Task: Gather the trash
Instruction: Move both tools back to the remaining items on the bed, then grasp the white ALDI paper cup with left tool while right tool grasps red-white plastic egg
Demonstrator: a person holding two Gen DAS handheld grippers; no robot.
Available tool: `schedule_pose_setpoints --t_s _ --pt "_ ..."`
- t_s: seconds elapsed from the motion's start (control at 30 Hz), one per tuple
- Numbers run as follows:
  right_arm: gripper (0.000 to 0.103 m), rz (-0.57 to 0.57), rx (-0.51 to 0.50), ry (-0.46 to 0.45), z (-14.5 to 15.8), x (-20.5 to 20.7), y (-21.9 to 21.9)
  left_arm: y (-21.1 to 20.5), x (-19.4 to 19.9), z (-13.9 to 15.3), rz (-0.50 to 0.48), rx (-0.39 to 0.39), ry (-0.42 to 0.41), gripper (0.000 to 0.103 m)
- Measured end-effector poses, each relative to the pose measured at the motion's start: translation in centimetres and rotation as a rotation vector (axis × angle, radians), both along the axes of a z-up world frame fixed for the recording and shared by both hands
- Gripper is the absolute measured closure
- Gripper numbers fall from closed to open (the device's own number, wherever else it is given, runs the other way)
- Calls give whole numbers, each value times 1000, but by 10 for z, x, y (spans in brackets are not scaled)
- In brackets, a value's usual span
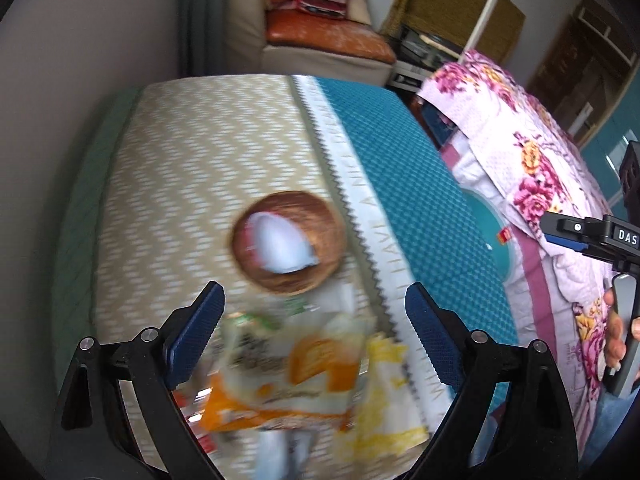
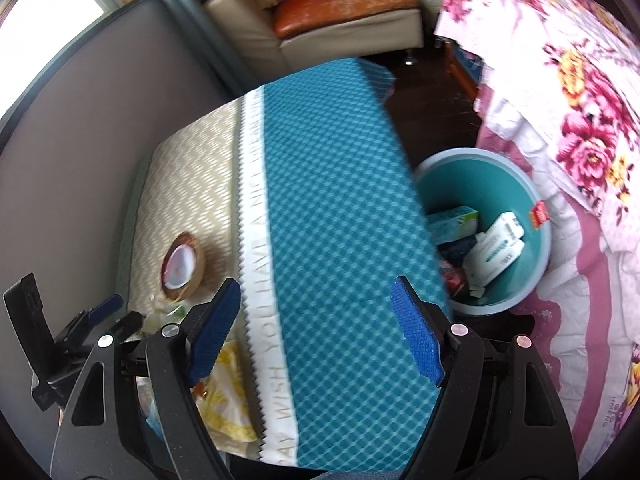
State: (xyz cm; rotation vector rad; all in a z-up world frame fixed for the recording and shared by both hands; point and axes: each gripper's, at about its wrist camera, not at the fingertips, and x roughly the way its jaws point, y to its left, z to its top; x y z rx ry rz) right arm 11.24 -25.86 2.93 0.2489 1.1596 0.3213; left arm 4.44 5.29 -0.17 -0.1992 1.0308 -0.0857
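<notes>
A pile of snack wrappers lies at the table's near edge: an orange and white packet (image 1: 288, 384) and a yellow and white one (image 1: 384, 400), blurred. My left gripper (image 1: 314, 312) is open just above the pile, its blue pads either side of it. A wooden bowl (image 1: 316, 220) behind it holds a white crumpled piece (image 1: 280, 246). My right gripper (image 2: 316, 320) is open and empty over the teal cloth. The yellow wrapper (image 2: 224, 404) and the bowl (image 2: 196, 268) show at its left. A teal trash bin (image 2: 532, 264) on the floor holds several boxes and wrappers.
The table has a beige zigzag cloth (image 1: 200, 168) and a teal cloth (image 2: 340, 200). A bed with a pink floral quilt (image 2: 580, 120) is on the right, close to the bin. A sofa (image 1: 320, 40) stands behind the table. A grey wall (image 2: 80, 140) runs along the left.
</notes>
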Motion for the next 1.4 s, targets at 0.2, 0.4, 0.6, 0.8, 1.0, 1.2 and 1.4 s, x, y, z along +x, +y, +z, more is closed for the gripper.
schedule_pose_setpoints --t_s 0.2,0.4,0.6,0.8,1.0,1.2,1.4 --pt "29 91 -21 15 3 -8 45 70 -39 -9 144 19 15 11" --pt "29 165 -37 26 2 -14 85 110 -59 -31 239 19 60 11" --pt "29 216 -55 45 0 -17 114 104 -65 -47 200 6 86 11" --pt "29 251 -61 53 -1 -9 142 97 -67 -67 180 19 116 18" --pt "38 293 -47 58 -6 7 175 102 -64 -82 179 -7 135 53" --pt "56 359 -62 117 -31 29 218 125 -51 -78 200 -28 89 53" --pt "48 397 -137 162 -61 50 254 135 -38 -81 193 -42 84 53"
